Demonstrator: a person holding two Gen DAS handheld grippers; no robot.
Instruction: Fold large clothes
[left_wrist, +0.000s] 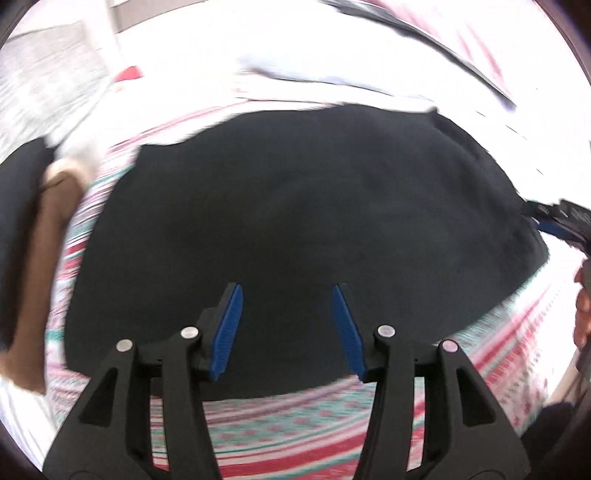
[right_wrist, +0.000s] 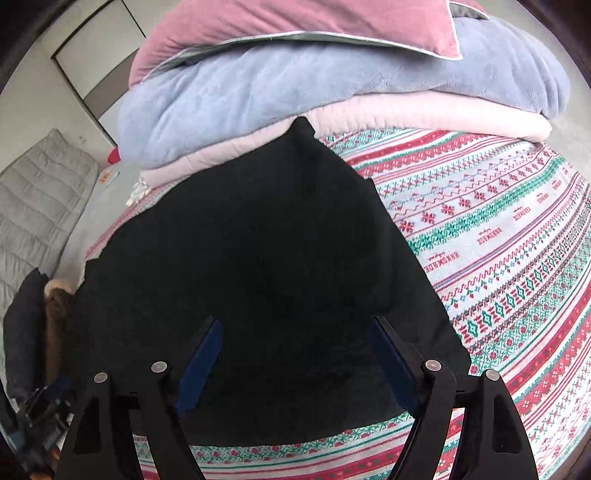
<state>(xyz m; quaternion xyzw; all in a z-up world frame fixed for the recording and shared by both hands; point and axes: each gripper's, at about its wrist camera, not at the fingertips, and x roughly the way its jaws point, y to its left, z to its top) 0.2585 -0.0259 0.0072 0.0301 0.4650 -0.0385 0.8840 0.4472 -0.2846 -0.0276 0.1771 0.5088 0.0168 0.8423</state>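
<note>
broad bed cover of woven red, green and white nordic pattern (right_wrist: 498, 236) underneath everything, taken here as the landmark. at the far end of that cover, a stack of folded plush bedding, pale blue over pale pink with a dusty-rose pillow on top (right_wrist: 295, 81). in the middle of the cover, lying flat, the large black garment of soft matte fabric (right_wrist: 258, 258), seemingly already folded at least once into a compact panel, one point touching the pink layer of the stack. off the cover's left edge, a grey quilted pad (right_wrist: 33, 206) and a brown and dark bundle (right_wrist: 55, 314), too blurred to name. above the garment's near edge, left gripper (left_wrist: 287, 291) with blue pads spread apart, pinching nothing; likewise right gripper (right_wrist: 295, 328), fingers wide, nothing between them. probably between folds: next, likely down onto the near hem at both corners, pinch through all layers, then lift and carry toward the stack for another fold. left view smeared, so fine creases unreadable.
</note>
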